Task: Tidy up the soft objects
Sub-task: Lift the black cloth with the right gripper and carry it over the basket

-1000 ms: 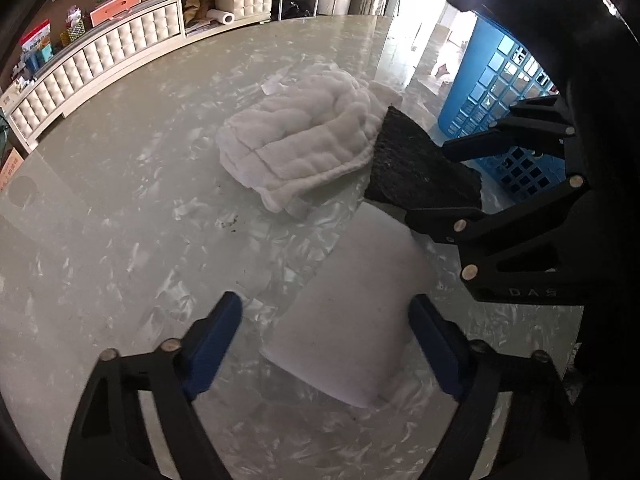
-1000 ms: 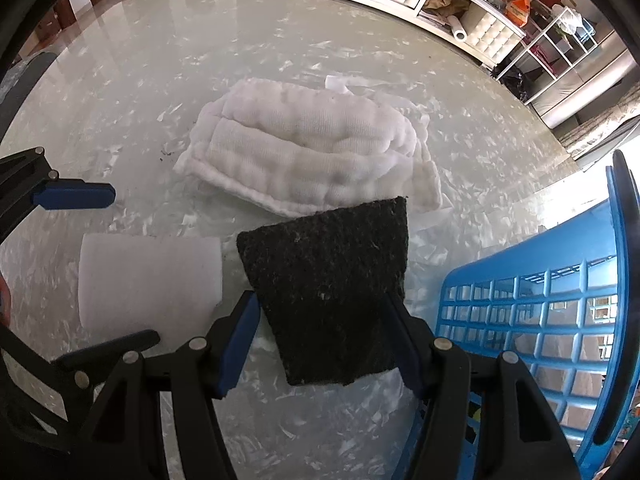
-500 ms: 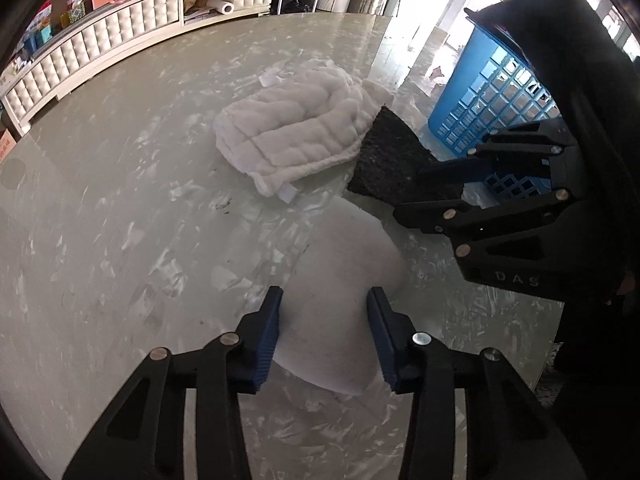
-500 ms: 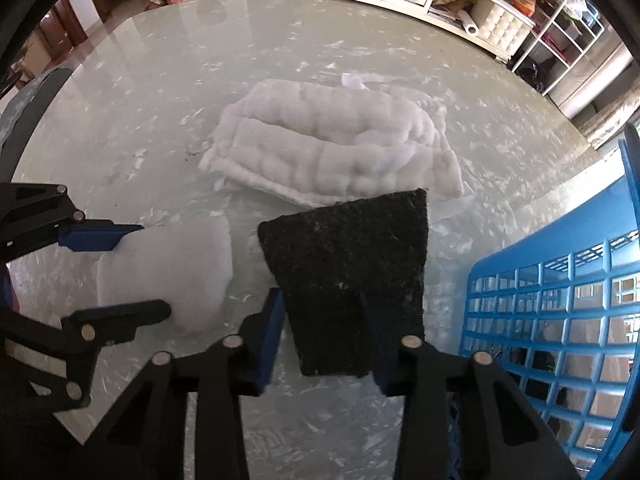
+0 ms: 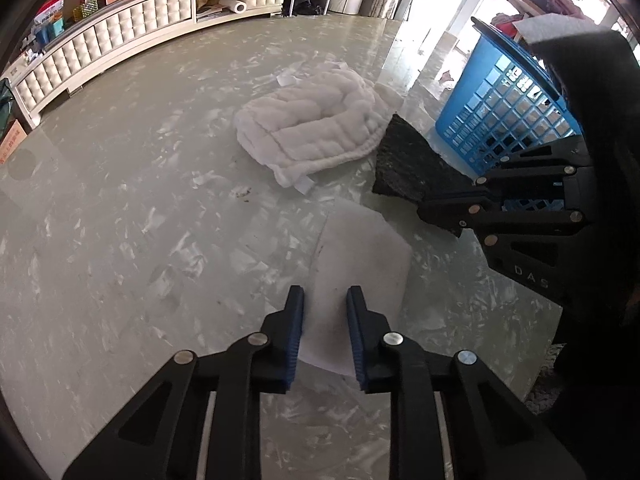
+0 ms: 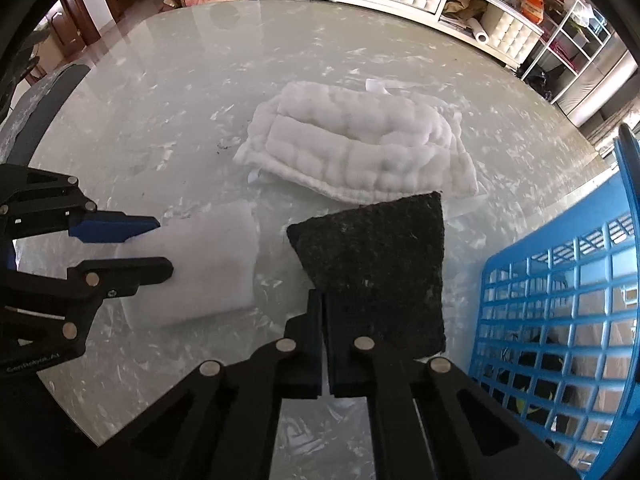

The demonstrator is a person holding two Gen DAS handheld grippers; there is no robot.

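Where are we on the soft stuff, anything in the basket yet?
Basket already holds some items, seen through its mesh. In hand: left gripper has just closed on the white pad, right gripper on the black pad. Left: white towel on the table.

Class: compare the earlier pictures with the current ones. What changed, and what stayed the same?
Both tools have just been closing: the left tool now pinches the white pad, the right tool the dark pad, each bunched and lifted slightly. The folded white towel and blue basket stayed put.
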